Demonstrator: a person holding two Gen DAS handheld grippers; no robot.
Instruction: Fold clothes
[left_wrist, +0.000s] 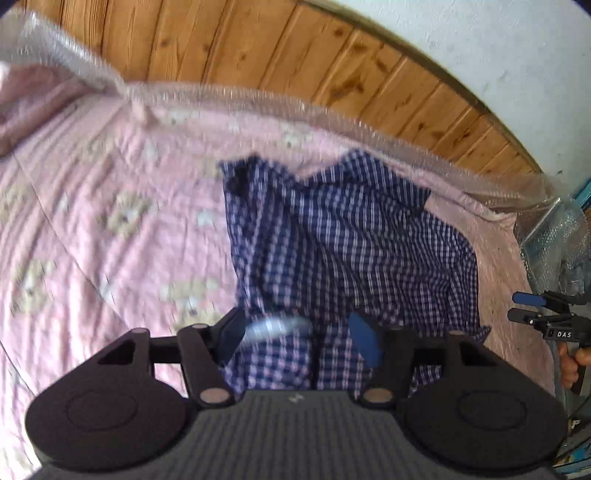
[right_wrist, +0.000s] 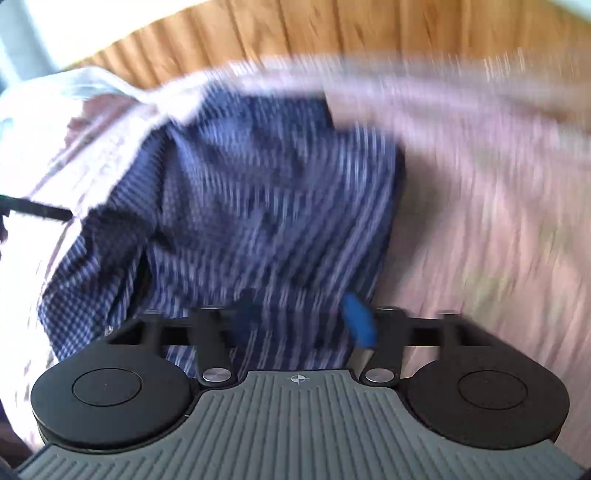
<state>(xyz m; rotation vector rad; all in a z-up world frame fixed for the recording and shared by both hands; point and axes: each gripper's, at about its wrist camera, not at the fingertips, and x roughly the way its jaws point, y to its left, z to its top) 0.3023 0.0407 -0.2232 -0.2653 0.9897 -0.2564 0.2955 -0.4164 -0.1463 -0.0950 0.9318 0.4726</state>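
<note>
left wrist view, nearest: left gripper (left_wrist: 301, 338), blue-padded fingers (left_wrist: 364, 341) spread apart over the near hem of a navy checked shirt (left_wrist: 343, 240), nothing pinched between them. shirt lies crumpled on a pink quilt (left_wrist: 92, 221) with pale animal print, toward its right side. far right: right gripper (left_wrist: 517, 307), held in a hand (left_wrist: 574, 363), off the shirt's edge; its fingers stand slightly apart. beyond: clear plastic sheet (left_wrist: 258, 99) along the quilt's far edge, then wood panelling (left_wrist: 332, 62). right wrist view, blurred: the right gripper's blue finger (right_wrist: 358, 321) above the shirt, fingers apart, quilt to the right.
</note>
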